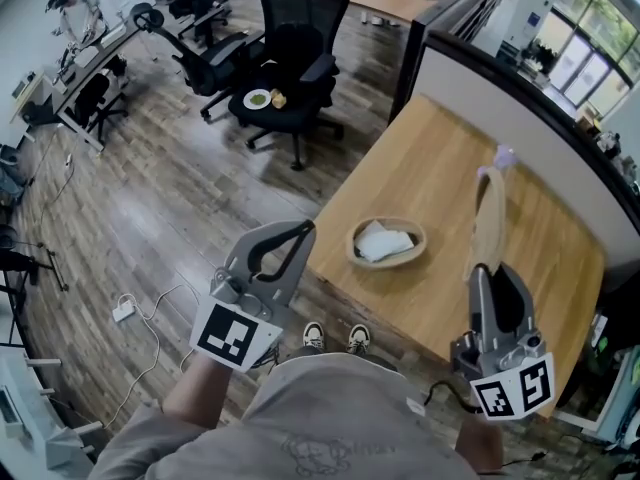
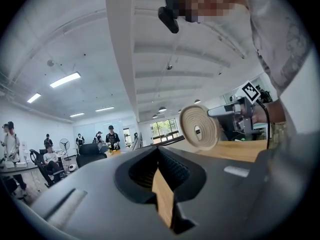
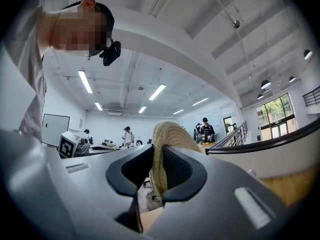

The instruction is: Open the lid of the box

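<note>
Right tool [image 1: 487, 270] clamps the round woven lid [image 1: 489, 213] upright, clear of the open box [image 1: 357, 250]; left tool [image 1: 298, 232] closed, empty

A: Where is the light wooden worktop [image 1: 450, 158] free?

B: Its far half is mostly bare, up to the dark-capped white partition wall [image 1: 455, 73] closing that side.

A: And nearer?

B: The shallow woven basket [image 1: 421, 240] sits near the near left edge. The round woven lid [image 1: 489, 218], on edge in the right gripper [image 1: 495, 271], stands above the right part. Bare wood runs between them. Left of the worktop, grey plank floor [image 1: 170, 198] lies open up to black office chairs [image 1: 300, 48].
</note>
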The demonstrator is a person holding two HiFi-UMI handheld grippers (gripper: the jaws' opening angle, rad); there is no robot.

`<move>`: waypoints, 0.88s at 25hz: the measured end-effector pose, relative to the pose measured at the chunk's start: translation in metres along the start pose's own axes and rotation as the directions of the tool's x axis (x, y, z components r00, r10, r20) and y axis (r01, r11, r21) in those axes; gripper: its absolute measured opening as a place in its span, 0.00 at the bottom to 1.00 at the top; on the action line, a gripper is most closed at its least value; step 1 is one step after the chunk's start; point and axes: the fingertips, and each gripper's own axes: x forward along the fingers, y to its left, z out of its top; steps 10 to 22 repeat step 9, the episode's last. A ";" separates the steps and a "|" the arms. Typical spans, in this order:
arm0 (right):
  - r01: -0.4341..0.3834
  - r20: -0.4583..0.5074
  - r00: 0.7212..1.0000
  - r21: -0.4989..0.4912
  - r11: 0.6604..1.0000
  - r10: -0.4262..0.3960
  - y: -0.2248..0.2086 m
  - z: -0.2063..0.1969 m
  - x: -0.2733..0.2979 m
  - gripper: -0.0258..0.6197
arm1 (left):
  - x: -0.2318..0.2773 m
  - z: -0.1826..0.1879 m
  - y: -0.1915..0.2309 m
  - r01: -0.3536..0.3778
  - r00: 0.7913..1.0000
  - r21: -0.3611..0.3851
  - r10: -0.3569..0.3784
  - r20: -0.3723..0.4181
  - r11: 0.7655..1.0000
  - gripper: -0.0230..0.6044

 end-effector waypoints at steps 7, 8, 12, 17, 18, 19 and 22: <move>0.017 0.018 1.000 -0.028 0.999 -0.016 -0.002 0.006 0.001 0.15 | -0.003 0.006 -0.002 0.028 1.000 0.011 -0.028 0.012 1.000 0.04; 0.019 0.019 1.000 -0.032 0.999 -0.018 -0.003 0.007 0.001 0.15 | -0.003 0.006 -0.002 0.028 1.000 0.014 -0.028 0.010 1.000 0.04; 0.021 0.019 1.000 -0.035 0.999 -0.020 -0.004 0.008 0.001 0.15 | -0.003 0.007 -0.002 0.028 1.000 0.016 -0.028 0.007 0.999 0.04; 0.021 0.019 1.000 -0.035 0.999 -0.020 -0.004 0.008 0.001 0.15 | -0.003 0.007 -0.002 0.028 1.000 0.016 -0.028 0.007 0.999 0.04; 0.021 0.019 1.000 -0.035 0.999 -0.020 -0.004 0.008 0.001 0.15 | -0.003 0.007 -0.002 0.028 1.000 0.016 -0.028 0.007 0.999 0.04; 0.021 0.019 1.000 -0.035 0.999 -0.020 -0.004 0.008 0.001 0.15 | -0.003 0.007 -0.002 0.028 1.000 0.016 -0.028 0.007 0.999 0.04; 0.021 0.019 1.000 -0.035 0.999 -0.020 -0.004 0.008 0.001 0.15 | -0.003 0.007 -0.002 0.028 1.000 0.016 -0.028 0.007 0.999 0.04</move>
